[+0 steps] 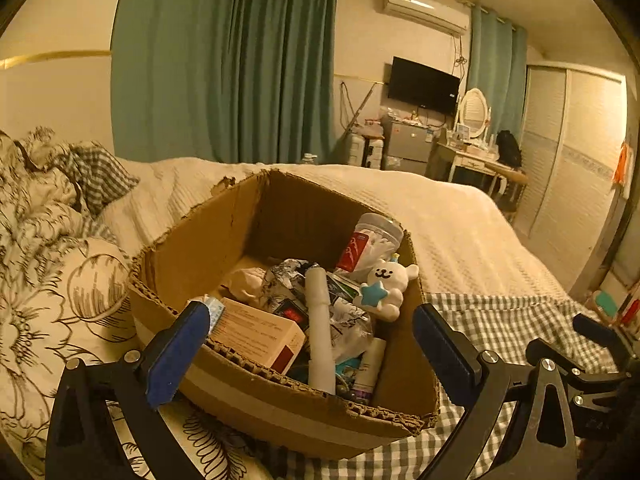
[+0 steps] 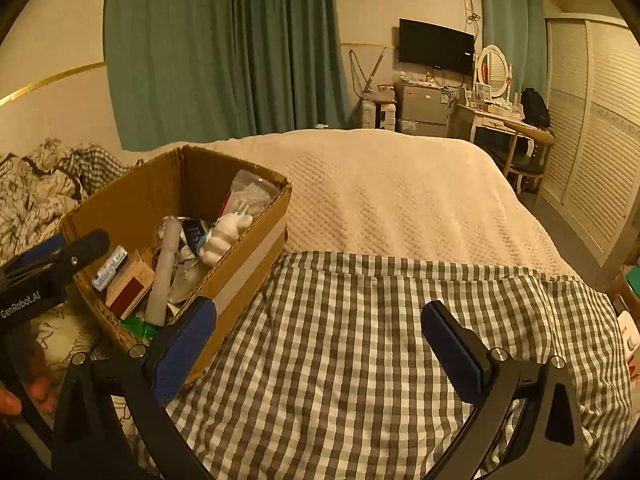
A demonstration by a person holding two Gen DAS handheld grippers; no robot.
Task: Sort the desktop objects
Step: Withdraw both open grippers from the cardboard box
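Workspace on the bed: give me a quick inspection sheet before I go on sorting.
Surface: bed, gingham cloth over cream blanket.
Job's things: cardboard box holding a white plush toy, carton, white tube, clear jar.
Clutter: floral bedding left of box.
Grippers: left gripper open at the box; right gripper open, empty, over gingham.
Cables: some hanging beside the TV.
Surroundings: green curtains, dressing table.

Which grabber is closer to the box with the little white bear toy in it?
The left gripper. Its open fingers straddle the cardboard box, near the bear toy. The right gripper hangs open over the checked cloth beside the box.
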